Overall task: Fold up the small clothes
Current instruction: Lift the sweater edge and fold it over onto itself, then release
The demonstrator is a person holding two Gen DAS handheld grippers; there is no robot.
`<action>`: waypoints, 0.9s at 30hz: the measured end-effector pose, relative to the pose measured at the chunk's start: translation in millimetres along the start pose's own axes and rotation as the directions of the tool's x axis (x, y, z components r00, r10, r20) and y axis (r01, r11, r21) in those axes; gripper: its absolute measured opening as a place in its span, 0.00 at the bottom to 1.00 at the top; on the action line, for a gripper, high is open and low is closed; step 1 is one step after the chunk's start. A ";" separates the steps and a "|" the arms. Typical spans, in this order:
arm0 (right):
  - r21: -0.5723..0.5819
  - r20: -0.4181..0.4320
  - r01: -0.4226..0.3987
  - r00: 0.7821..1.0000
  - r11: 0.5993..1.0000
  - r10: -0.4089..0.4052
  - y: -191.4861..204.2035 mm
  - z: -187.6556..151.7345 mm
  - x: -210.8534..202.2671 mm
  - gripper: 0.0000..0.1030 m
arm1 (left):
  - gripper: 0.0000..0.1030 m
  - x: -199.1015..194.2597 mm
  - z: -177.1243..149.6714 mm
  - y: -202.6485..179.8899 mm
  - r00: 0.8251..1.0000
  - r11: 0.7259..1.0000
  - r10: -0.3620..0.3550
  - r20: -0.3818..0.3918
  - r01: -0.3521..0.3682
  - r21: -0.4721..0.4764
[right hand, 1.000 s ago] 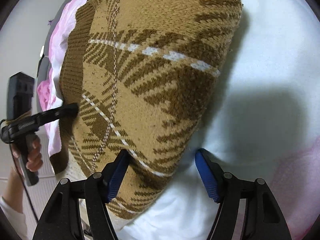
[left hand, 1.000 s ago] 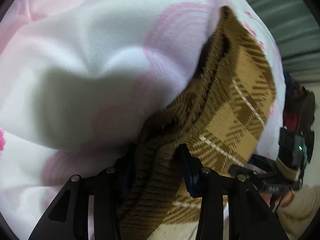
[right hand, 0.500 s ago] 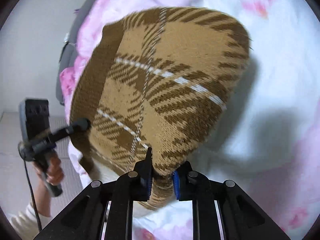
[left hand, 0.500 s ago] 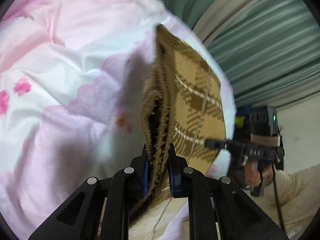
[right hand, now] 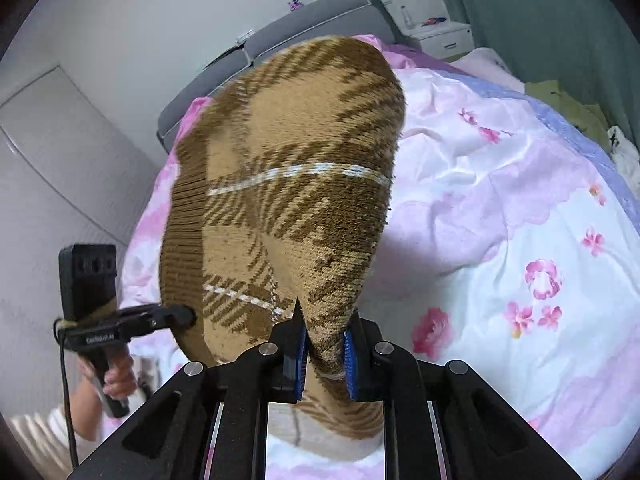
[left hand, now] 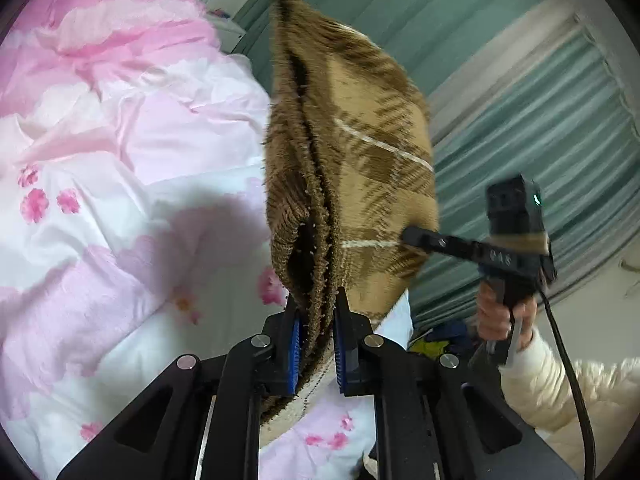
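A small brown and tan plaid knit garment hangs in the air above the bed, held between both grippers. My left gripper is shut on its ribbed edge. My right gripper is shut on the opposite edge of the garment. The right gripper shows in the left wrist view, touching the cloth, and the left gripper shows in the right wrist view the same way. The garment's lower part is hidden behind my fingers.
A pink and white flowered quilt covers the bed below. A grey headboard and a white nightstand stand at the far end. Green curtains hang beside the bed.
Both grippers closed on the garment's edges and lifted it off the quilt. The garment went from lying flat to hanging raised above the bed, with the room now in view.
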State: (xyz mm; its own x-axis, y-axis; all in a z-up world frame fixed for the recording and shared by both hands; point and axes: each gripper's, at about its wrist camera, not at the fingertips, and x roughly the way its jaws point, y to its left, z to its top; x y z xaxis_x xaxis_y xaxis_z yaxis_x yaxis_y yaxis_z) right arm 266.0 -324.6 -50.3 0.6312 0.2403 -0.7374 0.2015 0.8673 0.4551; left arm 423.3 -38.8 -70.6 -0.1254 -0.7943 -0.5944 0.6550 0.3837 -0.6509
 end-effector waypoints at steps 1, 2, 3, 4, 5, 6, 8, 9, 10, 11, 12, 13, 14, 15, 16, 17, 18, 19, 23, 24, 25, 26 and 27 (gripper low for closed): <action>0.007 -0.021 -0.015 1.000 1.000 0.015 -0.8 1.7 -6.5 0.16 | 0.15 -5.0 -2.9 -8.6 1.000 1.000 0.013 -0.009 -0.013 0.001; 0.007 -0.044 -0.023 0.999 1.000 0.024 0.2 3.5 -11.5 0.16 | 0.15 -6.0 -4.5 -11.3 1.000 1.000 0.022 -0.011 -0.022 0.007; 0.003 -0.064 -0.022 0.998 1.000 0.022 2.1 7.4 -11.6 0.16 | 0.15 -5.0 -6.1 -12.6 0.999 0.999 0.038 -0.011 -0.038 0.005; -0.005 -0.088 -0.021 0.996 1.000 0.020 4.3 8.1 -13.2 0.16 | 0.15 -6.9 -8.3 -12.7 0.998 0.998 0.059 -0.009 -0.059 -0.009; -0.012 -0.113 -0.023 0.993 1.000 0.022 6.5 9.5 -12.3 0.16 | 0.15 -8.4 -9.7 -9.7 0.997 0.997 0.075 -0.001 -0.075 -0.034; -0.024 -0.127 -0.031 0.992 0.999 0.027 9.7 11.2 -9.0 0.16 | 0.15 -9.0 -10.9 -6.0 0.996 0.994 0.086 0.011 -0.086 -0.062; -0.067 -0.132 -0.037 0.991 0.997 0.028 18.6 17.7 1.6 0.16 | 0.15 -11.7 -16.6 5.0 0.992 0.985 0.116 0.043 -0.110 -0.136; -0.089 -0.134 -0.041 0.991 0.995 0.029 21.1 20.8 4.7 0.16 | 0.14 -11.6 -19.5 10.8 0.992 0.978 0.121 0.047 -0.111 -0.178; -0.100 -0.141 -0.050 0.989 0.994 0.035 22.7 22.4 11.6 0.16 | 0.14 -10.4 -25.3 20.4 0.992 0.964 0.115 0.043 -0.102 -0.245; -0.096 -0.158 -0.058 0.986 0.994 0.043 22.7 23.2 18.1 0.16 | 0.13 -10.3 -31.7 24.5 0.993 0.956 0.110 0.042 -0.094 -0.279; -0.079 -0.199 -0.054 0.979 0.995 0.037 21.9 23.4 28.9 0.16 | 0.13 -8.9 -40.5 27.3 0.993 0.948 0.112 0.042 -0.094 -0.306; -0.050 -0.243 -0.049 0.969 0.998 0.035 20.1 22.4 38.3 0.16 | 0.13 -10.5 -50.6 28.4 0.992 0.941 0.118 0.044 -0.097 -0.324; -0.044 -0.279 -0.051 0.959 0.998 0.037 21.1 20.5 44.7 0.16 | 0.13 -11.8 -62.2 29.7 0.992 0.933 0.119 0.049 -0.095 -0.346; -0.061 -0.306 -0.047 0.952 0.997 0.026 23.5 17.6 49.6 0.16 | 0.13 -11.8 -71.9 30.8 0.992 0.926 0.117 0.054 -0.089 -0.367; -0.086 -0.340 -0.044 0.940 0.995 0.012 24.9 10.7 57.7 0.16 | 0.13 -11.0 -86.4 30.6 0.991 0.918 0.120 0.054 -0.090 -0.387; -0.088 -0.365 -0.046 0.931 0.995 0.011 25.7 4.5 60.7 0.16 | 0.13 -11.6 -96.0 28.9 0.991 0.912 0.126 0.053 -0.094 -0.399; -0.087 -0.392 -0.052 0.920 0.995 0.014 24.8 -4.8 65.3 0.16 | 0.13 -12.1 -108.3 27.8 0.991 0.905 0.123 0.051 -0.091 -0.416; -0.092 -0.412 -0.060 0.911 0.994 0.017 24.6 -12.5 68.4 0.16 | 0.13 -10.0 -120.8 28.9 0.992 0.895 0.116 0.047 -0.084 -0.438; -0.098 -0.536 -0.036 0.844 0.995 -0.023 15.9 -48.5 102.9 0.16 | 0.13 7.9 -165.5 47.3 0.993 0.832 0.122 0.007 -0.098 -0.547; -0.089 -0.554 -0.035 0.832 0.995 -0.020 10.5 -53.2 113.4 0.16 | 0.13 9.8 -177.2 55.7 0.992 0.812 0.130 0.000 -0.106 -0.574; -0.086 -0.576 -0.031 0.817 0.996 -0.024 7.7 -63.4 127.9 0.16 | 0.13 10.5 -183.3 63.0 0.990 0.797 0.140 -0.002 -0.114 -0.593; -0.085 -0.586 -0.025 0.810 0.996 -0.030 4.5 -67.7 141.3 0.16 | 0.13 10.7 -189.9 74.2 0.988 0.773 0.155 -0.004 -0.124 -0.623; -0.084 -0.597 -0.022 0.802 0.996 -0.033 2.3 -73.6 154.0 0.16 | 0.09 10.1 -193.3 82.4 0.985 0.758 0.171 -0.003 -0.133 -0.639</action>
State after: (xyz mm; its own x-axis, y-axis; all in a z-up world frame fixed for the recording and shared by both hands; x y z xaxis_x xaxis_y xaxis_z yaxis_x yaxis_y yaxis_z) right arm 308.5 -253.5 -199.6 0.0524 0.4243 -0.9040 0.1242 0.8955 0.4274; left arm 332.0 75.8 -221.5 -0.0143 -0.7156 -0.6983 0.0369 0.6976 -0.7156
